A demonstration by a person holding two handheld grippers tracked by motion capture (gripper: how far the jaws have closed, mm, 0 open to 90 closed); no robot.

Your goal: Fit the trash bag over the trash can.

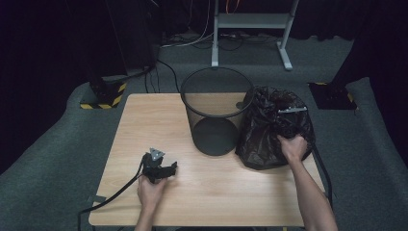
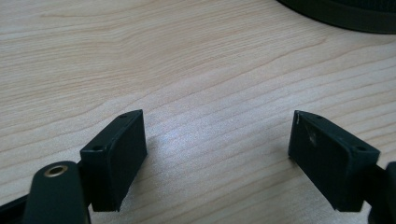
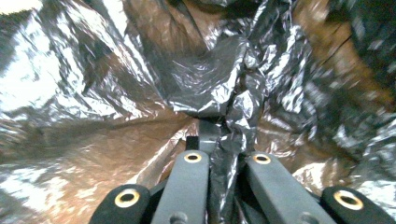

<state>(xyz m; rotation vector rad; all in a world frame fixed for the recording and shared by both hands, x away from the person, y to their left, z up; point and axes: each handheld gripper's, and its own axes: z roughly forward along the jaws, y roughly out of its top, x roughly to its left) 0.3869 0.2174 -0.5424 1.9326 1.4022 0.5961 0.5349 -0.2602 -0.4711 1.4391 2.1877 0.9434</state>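
Grey carpet and dark curtains surrounded a pale wooden worktop (image 1: 144, 120), with a metal frame (image 1: 250, 21) standing on the floor beyond its far edge. Near the middle of the far edge stood a black mesh bin (image 1: 211, 113). Touching it, toward the far right corner, sat a crumpled black plastic bag (image 1: 269, 130). The right tool (image 3: 223, 140) had its jaws clamped together on a fold of that bag, bunched plastic (image 3: 219, 100) pinched between them, while the person's right hand (image 1: 292, 147) pressed against the bag's near side. The left tool (image 1: 159, 168) rested near the front left corner of the worktop, held by the left hand (image 1: 150, 190), its jaws spread wide over bare wood with nothing between them.
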